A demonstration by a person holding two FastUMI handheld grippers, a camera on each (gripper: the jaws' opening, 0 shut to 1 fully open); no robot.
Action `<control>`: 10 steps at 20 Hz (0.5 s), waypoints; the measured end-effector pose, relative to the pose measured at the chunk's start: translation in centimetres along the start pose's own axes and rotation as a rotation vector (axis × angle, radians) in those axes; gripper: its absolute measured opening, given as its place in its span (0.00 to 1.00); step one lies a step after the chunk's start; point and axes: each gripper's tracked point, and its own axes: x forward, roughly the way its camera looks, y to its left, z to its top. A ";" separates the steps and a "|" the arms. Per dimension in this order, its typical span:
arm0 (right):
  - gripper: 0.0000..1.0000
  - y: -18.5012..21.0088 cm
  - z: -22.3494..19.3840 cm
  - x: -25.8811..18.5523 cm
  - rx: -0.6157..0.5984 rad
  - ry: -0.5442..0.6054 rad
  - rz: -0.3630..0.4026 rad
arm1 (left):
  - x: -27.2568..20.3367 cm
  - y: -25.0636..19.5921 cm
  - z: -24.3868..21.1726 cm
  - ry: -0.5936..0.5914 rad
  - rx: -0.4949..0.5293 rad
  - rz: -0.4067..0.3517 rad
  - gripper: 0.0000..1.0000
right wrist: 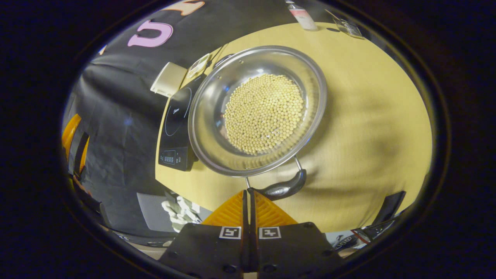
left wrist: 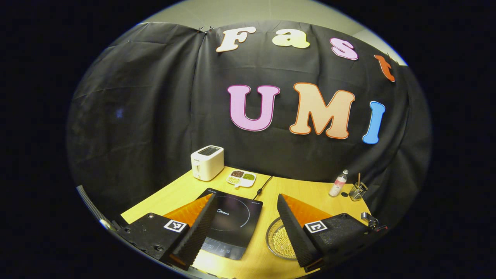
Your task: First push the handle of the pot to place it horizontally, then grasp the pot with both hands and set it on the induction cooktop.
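The steel pot [right wrist: 257, 108], holding several yellow beans, stands on the wooden table just right of the black induction cooktop [right wrist: 176, 124]. Its dark handle [right wrist: 285, 186] lies along the near rim. My right gripper [right wrist: 248, 190] is shut with nothing between its fingers, and its tips sit just beside the handle's left end. My left gripper [left wrist: 245, 195] hangs open above the table, with the cooktop [left wrist: 232, 221] seen between its fingers. The pot's rim [left wrist: 271, 236] peeks out beside the right finger.
A white toaster [left wrist: 207, 162] and a divided dish of beans [left wrist: 241, 177] stand behind the cooktop, whose cord runs back past them. A small bottle [left wrist: 338, 184] and a glass holder [left wrist: 357, 190] stand at the back right. The table's near edge [right wrist: 193, 197] lies close to the pot.
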 end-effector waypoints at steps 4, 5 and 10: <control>0.00 -1.5 1.0 -0.6 0.012 -0.023 -0.035 | 0.2 0.1 0.0 0.003 0.002 0.002 0.95; 0.03 -2.0 1.1 -0.9 0.021 -0.028 -0.040 | 0.1 0.0 0.1 0.003 0.002 0.001 0.95; 0.03 -3.9 2.7 -1.7 0.079 -0.060 -0.056 | 0.2 0.1 -0.2 0.005 0.001 0.002 0.95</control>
